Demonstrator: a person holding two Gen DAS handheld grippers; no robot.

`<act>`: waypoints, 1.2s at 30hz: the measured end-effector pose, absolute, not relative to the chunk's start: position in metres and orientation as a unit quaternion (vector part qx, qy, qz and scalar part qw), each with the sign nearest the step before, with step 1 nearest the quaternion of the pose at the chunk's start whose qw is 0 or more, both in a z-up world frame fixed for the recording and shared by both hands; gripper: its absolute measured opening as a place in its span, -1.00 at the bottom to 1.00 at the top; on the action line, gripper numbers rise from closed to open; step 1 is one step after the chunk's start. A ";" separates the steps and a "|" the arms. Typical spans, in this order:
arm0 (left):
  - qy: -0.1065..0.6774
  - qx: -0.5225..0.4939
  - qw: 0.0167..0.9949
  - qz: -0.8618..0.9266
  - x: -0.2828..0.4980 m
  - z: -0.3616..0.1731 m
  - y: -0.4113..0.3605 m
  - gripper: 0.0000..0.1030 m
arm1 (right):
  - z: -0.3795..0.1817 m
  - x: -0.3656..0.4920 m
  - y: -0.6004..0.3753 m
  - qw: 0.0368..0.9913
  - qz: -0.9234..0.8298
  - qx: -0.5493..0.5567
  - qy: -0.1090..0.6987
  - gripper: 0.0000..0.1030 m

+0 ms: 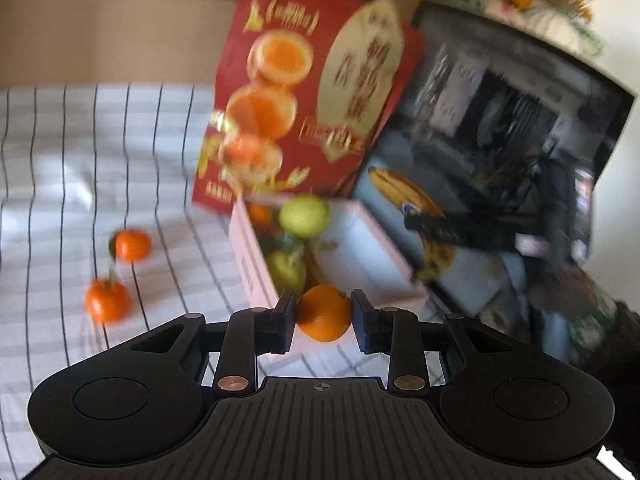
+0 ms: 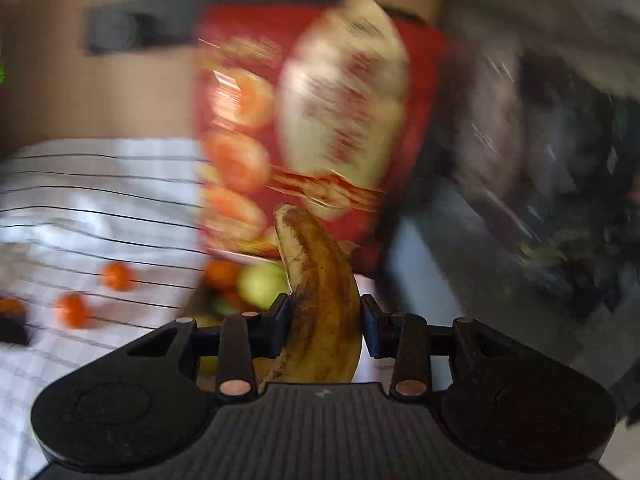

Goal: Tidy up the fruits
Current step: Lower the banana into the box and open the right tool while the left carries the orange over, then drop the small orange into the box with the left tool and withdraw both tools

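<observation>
The left tool is closed on an orange, with both pads pressing its sides, and the fruit is held clear above the near edge of a pale pink box. The box is open at the top and stands on a worktop covered by a white cloth with dark lines. Inside the box lie a green fruit at the far end, a second green fruit nearer the tool, and a small orange fruit in the far left corner. Two loose tangerines rest on the cloth to the left of the box, one farther away and one nearer, slightly apart from each other. A red carton printed with orange fruit stands upright just behind the box, and a dark carton leans to its right. The right tool is closed on a brown-spotted banana, gripped across its middle, with the banana tip pointing up and away from the camera. In the right wrist view the background is heavily blurred; the red carton, the fruit in the box and two tangerines on the cloth remain recognisable behind the banana
</observation>
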State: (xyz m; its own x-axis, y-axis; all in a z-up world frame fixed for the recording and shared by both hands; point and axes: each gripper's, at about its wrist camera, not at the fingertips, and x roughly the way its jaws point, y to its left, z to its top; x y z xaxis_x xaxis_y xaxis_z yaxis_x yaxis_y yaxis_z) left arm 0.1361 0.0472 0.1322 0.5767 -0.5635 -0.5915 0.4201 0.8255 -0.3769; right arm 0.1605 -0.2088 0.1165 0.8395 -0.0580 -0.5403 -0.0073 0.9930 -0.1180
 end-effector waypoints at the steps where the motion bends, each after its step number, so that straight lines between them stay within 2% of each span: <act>1: 0.379 -0.103 0.877 -0.276 0.137 0.128 0.047 -0.34 | 0.107 0.174 -0.215 0.952 -0.021 -0.053 0.302 -0.29; 12: 0.429 -0.118 0.873 -0.200 0.127 0.105 0.063 -0.34 | 0.041 0.226 -0.202 0.925 0.018 -0.092 0.368 -0.29; 20: 0.441 -0.120 0.868 -0.194 0.123 0.101 0.061 -0.34 | 0.032 0.211 -0.209 0.923 0.054 -0.076 0.375 -0.28; 21: 0.442 -0.119 0.867 -0.197 0.123 0.100 0.059 -0.34 | 0.034 0.210 -0.211 0.924 0.053 -0.071 0.372 -0.26; 25: 0.441 -0.115 0.865 -0.210 0.130 0.102 0.048 -0.34 | 0.053 0.188 -0.220 0.936 0.056 -0.051 0.342 0.05; 28: 0.431 -0.113 0.866 -0.227 0.139 0.109 0.034 -0.34 | 0.067 0.157 -0.226 0.946 0.049 -0.046 0.316 0.16; 36: 0.392 -0.078 0.869 -0.293 0.207 0.142 -0.039 -0.34 | 0.080 0.092 -0.238 0.958 0.036 -0.039 0.283 0.26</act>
